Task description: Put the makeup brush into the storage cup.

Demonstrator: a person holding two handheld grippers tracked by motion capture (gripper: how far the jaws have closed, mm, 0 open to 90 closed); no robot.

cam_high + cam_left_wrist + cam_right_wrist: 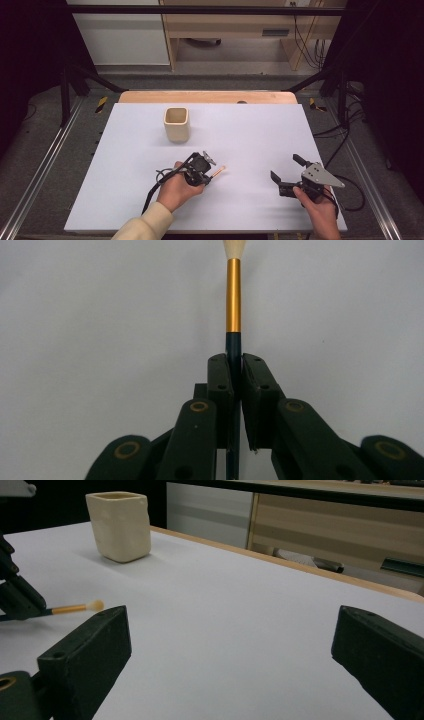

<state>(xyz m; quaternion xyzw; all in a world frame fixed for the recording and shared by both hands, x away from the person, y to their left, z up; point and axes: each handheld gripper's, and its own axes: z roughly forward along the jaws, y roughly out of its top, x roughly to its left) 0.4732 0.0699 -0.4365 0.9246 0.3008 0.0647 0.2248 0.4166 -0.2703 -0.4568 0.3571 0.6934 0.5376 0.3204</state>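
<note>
A thin brush [233,300] with a dark handle, a gold ferrule and a pale tip lies low over the white table. My left gripper [233,365] is shut on its dark handle, and the ferrule and tip stick out beyond the jaws. In the high view the left gripper [206,172] sits left of centre with the brush [218,172] pointing right. My right gripper [285,168] stands open near the front right, with nothing between its jaws. A cream square cup [176,123] stands upright behind the left gripper; the right gripper view shows the cup [120,526] and the brush tip [94,605].
The white table top [250,135] has a wooden edge [207,96] at the back. Black frame posts stand at both sides, and cables lie on the floor to the right. A person's hands hold both grippers from the front edge.
</note>
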